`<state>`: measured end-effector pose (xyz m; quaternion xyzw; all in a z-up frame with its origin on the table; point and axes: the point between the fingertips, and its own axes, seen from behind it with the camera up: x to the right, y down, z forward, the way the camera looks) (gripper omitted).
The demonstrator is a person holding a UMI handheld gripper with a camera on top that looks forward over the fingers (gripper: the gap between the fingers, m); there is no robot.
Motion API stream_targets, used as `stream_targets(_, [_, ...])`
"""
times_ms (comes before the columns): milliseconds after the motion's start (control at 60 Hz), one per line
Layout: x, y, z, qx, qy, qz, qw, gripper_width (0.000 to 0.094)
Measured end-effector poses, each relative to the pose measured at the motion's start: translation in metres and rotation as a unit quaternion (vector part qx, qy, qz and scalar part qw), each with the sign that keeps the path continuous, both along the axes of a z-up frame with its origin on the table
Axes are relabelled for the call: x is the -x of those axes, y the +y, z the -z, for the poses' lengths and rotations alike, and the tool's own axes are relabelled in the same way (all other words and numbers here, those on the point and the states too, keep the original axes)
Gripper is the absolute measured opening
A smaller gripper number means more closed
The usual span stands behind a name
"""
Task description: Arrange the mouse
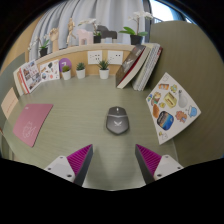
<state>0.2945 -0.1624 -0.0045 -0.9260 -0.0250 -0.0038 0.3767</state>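
A grey computer mouse (pixel 117 120) lies on the pale green desk (pixel 90 140), ahead of my fingers and midway between their lines. My gripper (pixel 113 160) is open and empty, hovering above the desk short of the mouse. Both magenta pads (pixel 76 160) show at either side, with bare desk between them.
A pink notebook (pixel 32 122) lies to the left. An open picture book (pixel 172 106) lies to the right, with leaning books (pixel 139 66) behind it. Small potted plants (pixel 81 70) and cards (pixel 29 73) line the back wall.
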Motion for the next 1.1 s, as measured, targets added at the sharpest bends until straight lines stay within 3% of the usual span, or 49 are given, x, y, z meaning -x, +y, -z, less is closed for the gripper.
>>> stream_targets(267, [-0.008, 0.099, 0.01, -0.004, 0.014, -0.006, 1.0, 0.0852])
stream_targets(350, [-0.007, 0.114, 0.012, 0.004, 0.021, -0.005, 1.0, 0.0744])
stream_targets(367, [-0.006, 0.116, 0.012, 0.007, 0.025, -0.006, 1.0, 0.0664])
stream_targets(400, [-0.005, 0.117, 0.012, 0.009, 0.025, 0.0, 1.0, 0.0621])
stream_targets(417, [-0.007, 0.118, 0.013, 0.011, 0.022, 0.003, 1.0, 0.0501])
stream_targets(500, [-0.006, 0.117, 0.013, 0.016, 0.023, 0.012, 1.0, 0.0472])
stream_targets(700, [-0.006, 0.114, 0.014, 0.019, 0.018, 0.032, 0.999, 0.0268])
stream_targets(850, [-0.01, 0.111, 0.01, 0.041, 0.01, 0.063, 0.997, 0.0267])
stream_targets(933, [-0.005, 0.114, -0.027, 0.021, 0.012, 0.097, 0.995, 0.0268])
stream_targets(1100, [0.052, 0.13, -0.176, -0.087, 0.018, 0.129, 0.988, 0.027])
